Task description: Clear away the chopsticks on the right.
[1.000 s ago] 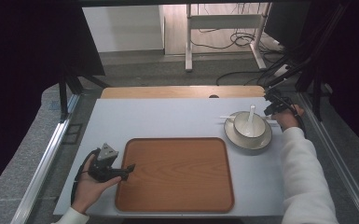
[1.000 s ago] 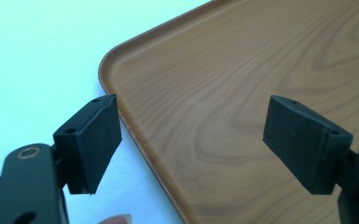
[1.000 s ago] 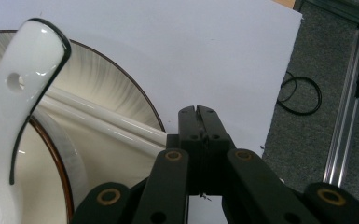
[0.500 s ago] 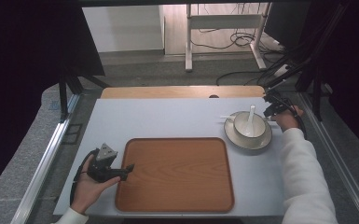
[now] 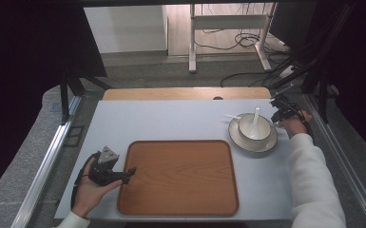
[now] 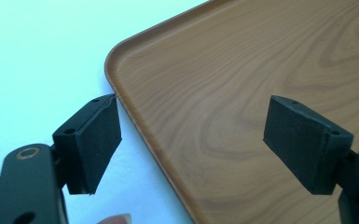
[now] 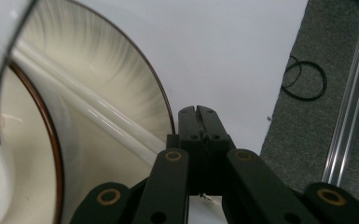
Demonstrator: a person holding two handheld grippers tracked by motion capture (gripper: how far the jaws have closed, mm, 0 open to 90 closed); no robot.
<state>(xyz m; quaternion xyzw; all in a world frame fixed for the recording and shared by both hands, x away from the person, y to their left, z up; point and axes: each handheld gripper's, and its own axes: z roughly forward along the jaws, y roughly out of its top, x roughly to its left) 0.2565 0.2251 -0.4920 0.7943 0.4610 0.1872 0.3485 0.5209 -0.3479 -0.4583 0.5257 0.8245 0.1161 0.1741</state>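
A brown wooden tray (image 5: 180, 175) lies in the middle of the pale table. My left gripper (image 5: 128, 173) rests at its left edge. In the left gripper view it (image 6: 191, 121) is open: one jaw stands outside the tray's rim (image 6: 121, 93), the other over the wood, and nothing is gripped. At the back right a cream plate (image 5: 252, 142) carries a white bowl (image 5: 261, 133) with a white spoon (image 5: 255, 118) in it. My right gripper (image 5: 276, 114) is at the plate's far right rim. Seen in the right gripper view, it (image 7: 198, 112) is shut beside the plate (image 7: 112, 93). White chopsticks (image 7: 88, 107) run towards it.
A wooden board (image 5: 185, 93) adjoins the table's far edge. Metal rails (image 5: 47, 161) run along both sides of the table, over grey floor. Desk legs and cables (image 5: 228, 42) stand beyond. Bare tabletop (image 5: 161, 118) lies between the tray and the far edge.
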